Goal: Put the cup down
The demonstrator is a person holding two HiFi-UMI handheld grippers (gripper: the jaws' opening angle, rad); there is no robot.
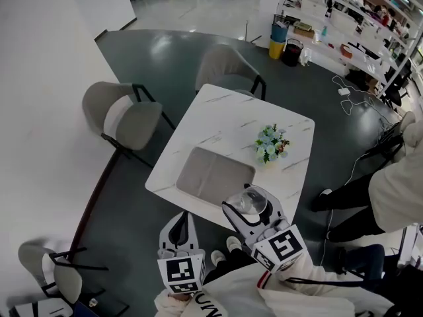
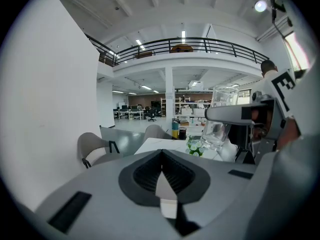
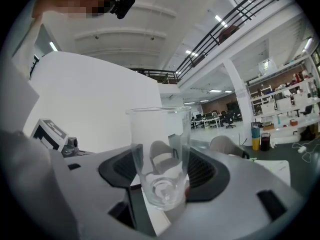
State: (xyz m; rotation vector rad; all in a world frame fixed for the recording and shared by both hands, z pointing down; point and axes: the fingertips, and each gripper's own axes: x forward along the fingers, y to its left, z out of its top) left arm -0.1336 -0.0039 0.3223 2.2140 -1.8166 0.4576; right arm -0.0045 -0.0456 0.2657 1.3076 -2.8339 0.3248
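Observation:
A clear glass cup (image 1: pixel 252 201) stands upright between the jaws of my right gripper (image 1: pixel 247 208), which is shut on it. It hangs just above the near right edge of the white marble table (image 1: pixel 218 114). In the right gripper view the cup (image 3: pixel 160 156) fills the middle, with the dark pads (image 3: pixel 207 171) pressing on its sides. My left gripper (image 1: pixel 179 224) is lower and to the left, off the table's near edge, shut with nothing in it. The left gripper view shows the cup (image 2: pixel 220 116) in the right gripper at upper right.
A grey placemat (image 1: pixel 215 174) lies on the table's near half, and a small bunch of flowers (image 1: pixel 271 144) stands to its right. Grey chairs (image 1: pixel 122 117) (image 1: pixel 228 68) stand at the table's left and far sides. A person (image 1: pixel 396 183) is at the right.

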